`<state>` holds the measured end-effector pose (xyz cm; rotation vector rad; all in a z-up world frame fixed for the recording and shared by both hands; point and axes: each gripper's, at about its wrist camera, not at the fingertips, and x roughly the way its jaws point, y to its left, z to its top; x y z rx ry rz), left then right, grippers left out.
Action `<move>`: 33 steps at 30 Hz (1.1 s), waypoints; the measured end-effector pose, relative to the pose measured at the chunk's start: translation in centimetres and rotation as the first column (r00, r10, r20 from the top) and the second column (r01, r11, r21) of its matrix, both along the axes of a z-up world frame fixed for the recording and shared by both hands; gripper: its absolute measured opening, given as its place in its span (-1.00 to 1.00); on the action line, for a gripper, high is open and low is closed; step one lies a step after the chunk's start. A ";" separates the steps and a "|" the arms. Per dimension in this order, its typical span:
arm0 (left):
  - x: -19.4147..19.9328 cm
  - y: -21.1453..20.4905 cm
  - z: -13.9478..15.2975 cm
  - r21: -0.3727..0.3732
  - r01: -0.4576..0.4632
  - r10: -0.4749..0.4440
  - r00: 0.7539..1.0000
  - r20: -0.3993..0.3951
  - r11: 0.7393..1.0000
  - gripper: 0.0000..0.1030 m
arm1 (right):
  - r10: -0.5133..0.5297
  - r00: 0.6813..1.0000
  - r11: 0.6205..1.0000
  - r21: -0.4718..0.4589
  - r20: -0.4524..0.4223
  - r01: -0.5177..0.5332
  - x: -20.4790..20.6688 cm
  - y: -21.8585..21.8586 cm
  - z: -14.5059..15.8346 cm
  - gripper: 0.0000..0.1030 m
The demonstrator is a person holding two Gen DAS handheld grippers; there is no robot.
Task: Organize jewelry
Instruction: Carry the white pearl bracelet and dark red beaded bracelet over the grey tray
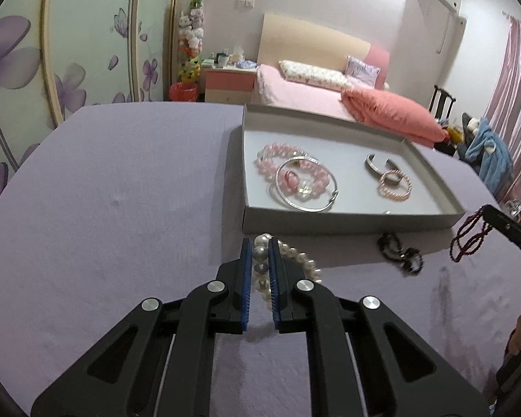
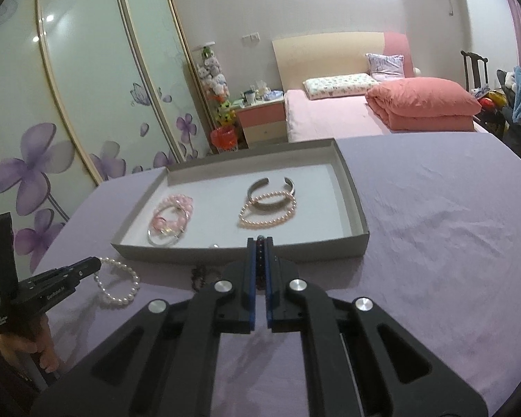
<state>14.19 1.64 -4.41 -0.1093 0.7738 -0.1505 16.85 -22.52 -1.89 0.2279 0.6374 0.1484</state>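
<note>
A grey tray (image 1: 347, 224) (image 2: 356, 208) lies on the lilac tablecloth and holds pink bead bracelets (image 1: 284, 166) (image 2: 172, 208), a silver bangle (image 1: 307, 205), a metal cuff (image 1: 380, 165) (image 2: 272, 194) and a peach pearl bracelet (image 1: 396, 186) (image 2: 267, 217). My left gripper (image 1: 260, 245) (image 2: 93, 266) is shut on a white pearl bracelet (image 1: 304, 260) (image 2: 118, 285) in front of the tray. My right gripper (image 2: 259, 243) (image 1: 503, 224) is shut on a dark red bead strand (image 1: 469, 239) (image 2: 259, 264), held above the cloth. A dark bead bracelet (image 1: 401, 252) (image 2: 201, 276) lies in front of the tray.
The tablecloth (image 1: 104, 191) (image 2: 434, 243) covers the table. Behind it stand a pink bed (image 1: 312, 93) (image 2: 364, 111), a nightstand (image 1: 229, 83), a flowered wardrobe (image 2: 69, 104) and a chair with clothes (image 1: 486, 146).
</note>
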 end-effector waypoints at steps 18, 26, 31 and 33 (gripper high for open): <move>-2.1 -0.6 2.9 -0.081 0.017 -0.007 0.992 0.125 0.997 -0.80 | 0.008 0.996 1.000 0.018 0.089 -0.009 -1.4 1.0 2.1 -0.90; -3.9 -1.7 5.1 -0.069 0.010 0.006 0.971 0.237 0.998 -0.80 | 0.008 0.982 1.000 -0.017 0.189 -0.005 -2.6 2.7 3.8 -0.90; -5.2 -3.0 6.3 -0.023 0.003 0.004 0.944 0.329 1.000 -0.80 | 0.005 0.964 0.998 -0.058 0.265 0.011 -3.8 3.8 4.9 -0.90; -5.4 -3.5 6.7 -0.006 0.002 0.000 0.935 0.353 1.000 -0.80 | 0.005 0.956 0.997 -0.077 0.294 0.018 -4.2 4.2 5.3 -0.90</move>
